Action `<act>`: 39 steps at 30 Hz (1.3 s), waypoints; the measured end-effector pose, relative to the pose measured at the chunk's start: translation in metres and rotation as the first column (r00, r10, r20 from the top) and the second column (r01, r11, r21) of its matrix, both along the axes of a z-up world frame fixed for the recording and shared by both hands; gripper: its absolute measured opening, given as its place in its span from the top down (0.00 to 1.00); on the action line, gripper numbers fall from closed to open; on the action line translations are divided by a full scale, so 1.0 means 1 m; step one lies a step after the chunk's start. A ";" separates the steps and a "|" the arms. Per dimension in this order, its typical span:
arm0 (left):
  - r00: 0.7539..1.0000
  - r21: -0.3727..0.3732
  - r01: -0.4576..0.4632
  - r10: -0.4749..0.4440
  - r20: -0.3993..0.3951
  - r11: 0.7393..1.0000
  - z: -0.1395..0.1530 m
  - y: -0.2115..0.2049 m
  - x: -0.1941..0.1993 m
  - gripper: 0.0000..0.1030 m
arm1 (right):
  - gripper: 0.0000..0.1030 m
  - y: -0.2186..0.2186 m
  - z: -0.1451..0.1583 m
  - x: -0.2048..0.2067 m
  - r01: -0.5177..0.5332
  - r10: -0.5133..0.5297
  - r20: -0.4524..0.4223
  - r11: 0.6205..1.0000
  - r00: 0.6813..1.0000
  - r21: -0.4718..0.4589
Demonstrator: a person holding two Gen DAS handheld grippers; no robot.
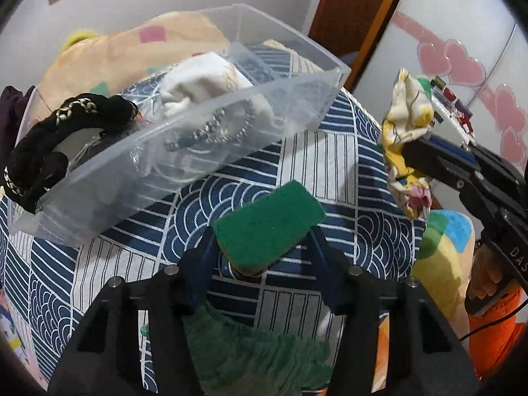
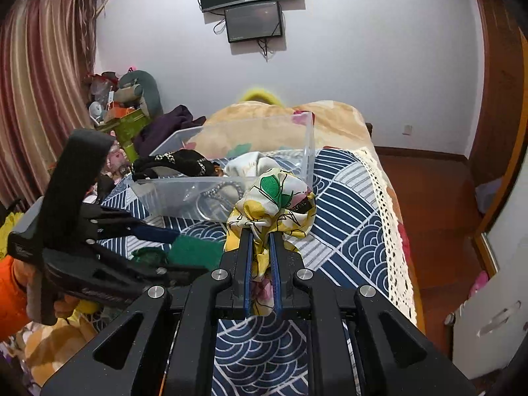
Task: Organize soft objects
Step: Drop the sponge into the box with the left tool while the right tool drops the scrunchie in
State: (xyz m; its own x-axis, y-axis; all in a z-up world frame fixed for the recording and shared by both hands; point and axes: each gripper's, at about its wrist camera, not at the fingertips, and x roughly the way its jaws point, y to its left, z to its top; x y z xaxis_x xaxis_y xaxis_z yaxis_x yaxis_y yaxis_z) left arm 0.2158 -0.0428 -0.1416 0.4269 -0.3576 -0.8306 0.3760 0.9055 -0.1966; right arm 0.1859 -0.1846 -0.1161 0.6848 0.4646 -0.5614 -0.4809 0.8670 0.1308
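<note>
My left gripper (image 1: pixel 264 227) is shut on a green sponge (image 1: pixel 269 221) and holds it above the blue patterned bedspread (image 1: pixel 330 165). It also shows in the right wrist view (image 2: pixel 198 250). My right gripper (image 2: pixel 261 231) is shut on a yellow floral cloth (image 2: pixel 274 201), held up to the right of the sponge; the cloth also shows in the left wrist view (image 1: pixel 407 132). A clear plastic bin (image 1: pixel 204 151) lies on the bed ahead, holding a white cloth (image 1: pixel 198 81) and a black braided band (image 1: pixel 49 145) draped over its rim.
A peach blanket (image 2: pixel 280 122) is bunched behind the bin (image 2: pixel 184 194). A dark purple garment (image 2: pixel 168 128) and clutter lie at the left of the bed. The lace-trimmed bed edge (image 2: pixel 389 224) drops to a wooden floor on the right. A wardrobe door with pink hearts (image 1: pixel 462 62) stands nearby.
</note>
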 end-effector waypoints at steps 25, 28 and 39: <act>0.932 0.007 -0.245 0.234 0.278 0.969 0.074 0.059 0.011 0.61 | 0.91 0.050 0.024 0.063 -0.010 0.010 0.045 1.000 0.999 -0.014; 0.938 0.019 -0.255 0.242 0.249 0.967 0.063 0.060 0.026 0.62 | 0.91 0.060 0.018 0.073 -0.008 0.008 0.021 1.000 1.000 -0.030; 0.953 0.085 -0.240 0.218 0.212 0.967 0.042 0.053 0.050 0.56 | 0.91 0.081 0.002 0.084 -0.031 0.030 -0.014 0.993 0.999 -0.114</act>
State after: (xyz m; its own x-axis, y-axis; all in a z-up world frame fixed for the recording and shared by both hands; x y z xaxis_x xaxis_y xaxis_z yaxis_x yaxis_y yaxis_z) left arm 0.2654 0.0105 -0.1000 0.6474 -0.1436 -0.7485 0.1779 0.9834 -0.0348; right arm 0.2696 -0.1039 -0.1141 0.6638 0.4179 -0.6202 -0.5065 0.8614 0.0383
